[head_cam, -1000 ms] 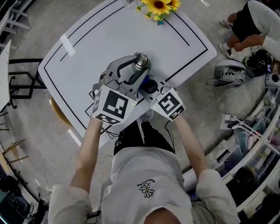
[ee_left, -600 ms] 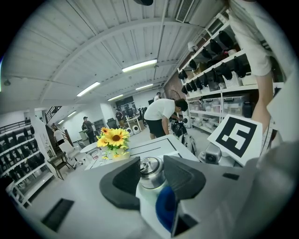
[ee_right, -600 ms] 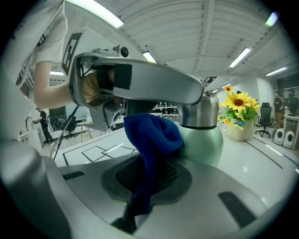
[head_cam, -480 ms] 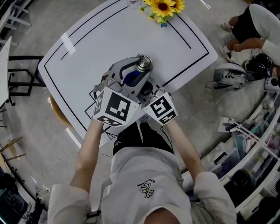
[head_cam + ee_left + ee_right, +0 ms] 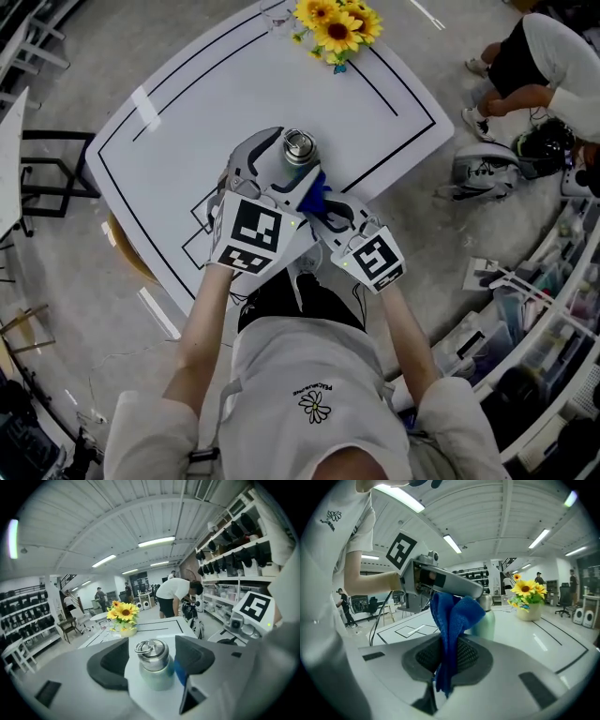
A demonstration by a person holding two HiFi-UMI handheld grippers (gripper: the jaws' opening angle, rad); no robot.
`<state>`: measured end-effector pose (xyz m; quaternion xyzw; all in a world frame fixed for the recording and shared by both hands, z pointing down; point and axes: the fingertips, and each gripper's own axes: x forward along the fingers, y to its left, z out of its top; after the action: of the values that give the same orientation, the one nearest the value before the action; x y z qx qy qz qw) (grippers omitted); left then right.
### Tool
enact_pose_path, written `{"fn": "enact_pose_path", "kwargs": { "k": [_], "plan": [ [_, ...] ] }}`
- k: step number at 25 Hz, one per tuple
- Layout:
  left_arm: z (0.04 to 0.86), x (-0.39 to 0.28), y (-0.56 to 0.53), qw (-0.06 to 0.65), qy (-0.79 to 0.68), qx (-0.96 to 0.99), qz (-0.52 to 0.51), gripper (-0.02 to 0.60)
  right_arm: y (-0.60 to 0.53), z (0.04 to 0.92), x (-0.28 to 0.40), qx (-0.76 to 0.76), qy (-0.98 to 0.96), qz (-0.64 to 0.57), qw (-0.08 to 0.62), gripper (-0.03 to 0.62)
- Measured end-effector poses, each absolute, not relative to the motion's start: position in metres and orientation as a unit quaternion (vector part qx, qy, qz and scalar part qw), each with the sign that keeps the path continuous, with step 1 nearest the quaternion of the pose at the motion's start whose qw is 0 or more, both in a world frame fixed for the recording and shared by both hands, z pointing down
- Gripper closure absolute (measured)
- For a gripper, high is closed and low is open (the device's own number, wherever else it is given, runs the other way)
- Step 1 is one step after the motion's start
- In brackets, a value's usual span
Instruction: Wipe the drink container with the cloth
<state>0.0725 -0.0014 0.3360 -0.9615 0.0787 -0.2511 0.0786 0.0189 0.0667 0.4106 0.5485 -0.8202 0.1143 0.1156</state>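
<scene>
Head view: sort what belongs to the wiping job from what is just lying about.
Job: drink container, between the opening jaws of the left gripper; blue cloth, clamped in the right gripper.
Lying about: sunflowers; crouching person.

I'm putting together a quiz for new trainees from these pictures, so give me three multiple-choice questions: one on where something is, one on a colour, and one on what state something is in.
1. Where do the sunflowers stand?
A) on the floor
B) at the far edge of the table
C) on a chair

2. What colour is the cloth?
A) blue
B) red
C) white

3. The cloth is:
A) spread flat on the floor
B) hung over a chair
C) clamped in the right hand-held gripper

Answers: B, the head view shows them on the tabletop's far edge; A, it is blue in both views; C, the jaws pinch it.
</scene>
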Motion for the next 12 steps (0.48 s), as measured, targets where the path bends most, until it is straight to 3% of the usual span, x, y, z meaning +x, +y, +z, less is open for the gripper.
{"fn": "enact_pose_path", "kwargs": {
  "k": [1, 4, 9, 12],
  "plan": [
    [0.336, 0.072, -0.003, 0.068, 0.097, -0.960, -0.254, 0.265, 0.072, 0.410, 0.026, 0.559, -0.813, 0.118, 0.113, 0.553],
    [0.346, 0.068, -0.008, 0.040, 0.148, -0.950, -0.273, 0.263, 0.083, 0.410, 0.047, 0.589, -0.791, 0.127, 0.107, 0.554],
    [0.366, 0.071, -0.003, -0.011, 0.145, -0.942, -0.302, 0.356, 0.093, 0.407, 0.078, 0.622, -0.764, 0.129, 0.110, 0.553],
    [0.366, 0.072, -0.004, -0.003, 0.111, -0.949, -0.296, 0.356, 0.097, 0.405, 0.088, 0.629, -0.758, 0.127, 0.116, 0.553]
  ]
}}
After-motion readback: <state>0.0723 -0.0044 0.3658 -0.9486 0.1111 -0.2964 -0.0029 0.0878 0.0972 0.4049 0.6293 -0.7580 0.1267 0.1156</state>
